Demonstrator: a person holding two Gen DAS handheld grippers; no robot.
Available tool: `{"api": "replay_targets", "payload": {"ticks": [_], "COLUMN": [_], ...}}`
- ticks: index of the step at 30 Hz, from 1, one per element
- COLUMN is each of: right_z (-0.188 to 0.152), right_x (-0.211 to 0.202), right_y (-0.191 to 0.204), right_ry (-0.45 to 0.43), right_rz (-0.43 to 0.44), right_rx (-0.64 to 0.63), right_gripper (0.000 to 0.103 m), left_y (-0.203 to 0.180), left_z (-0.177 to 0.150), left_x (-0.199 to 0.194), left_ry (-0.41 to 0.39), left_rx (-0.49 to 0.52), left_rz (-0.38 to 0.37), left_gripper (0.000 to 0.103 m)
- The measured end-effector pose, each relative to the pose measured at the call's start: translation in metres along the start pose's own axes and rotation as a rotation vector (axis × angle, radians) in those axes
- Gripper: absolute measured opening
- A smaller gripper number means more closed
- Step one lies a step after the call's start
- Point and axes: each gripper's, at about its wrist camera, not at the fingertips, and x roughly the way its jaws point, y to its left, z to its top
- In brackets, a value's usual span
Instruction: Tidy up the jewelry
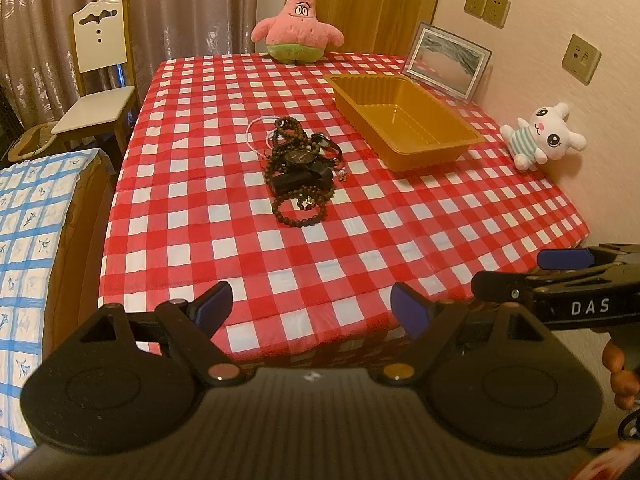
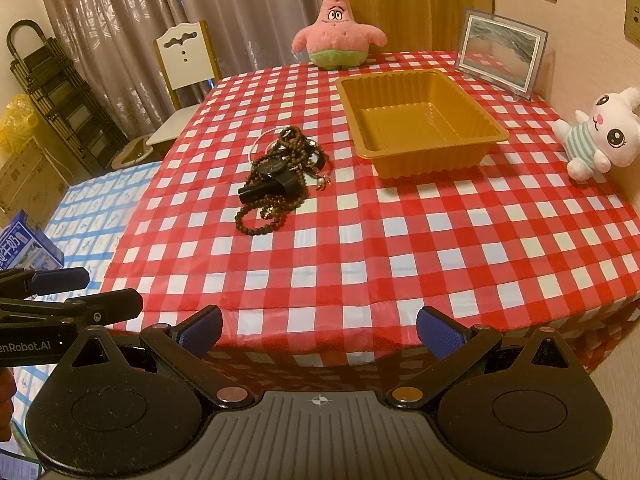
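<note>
A pile of jewelry lies mid-table on the red checked cloth: dark bead bracelets, a black watch, a thin pink string bracelet. It also shows in the right wrist view. An empty orange plastic tray stands right of the pile, also in the right wrist view. My left gripper is open and empty at the table's near edge, far from the pile. My right gripper is open and empty, also at the near edge. Each gripper shows at the other view's side.
A pink starfish plush sits at the far edge. A framed picture leans on the right wall. A white bunny plush lies at the right edge. A chair and a blue checked bed are left.
</note>
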Motion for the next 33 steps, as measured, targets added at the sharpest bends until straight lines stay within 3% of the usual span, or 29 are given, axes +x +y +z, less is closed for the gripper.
{"api": "replay_targets", "payload": {"ticks": [33], "right_z": [0.0072], "right_x": [0.0069], "right_y": [0.0011], "right_ry": [0.000], "right_rz": [-0.003], "right_rx": [0.000], "right_gripper": [0.103], "left_y": [-0.0031], "left_z": [0.0048], "left_x": [0.0000], "left_ry": [-0.002], "left_rx": [0.000], "left_rz": [-0.004], "left_gripper": [0.085]}}
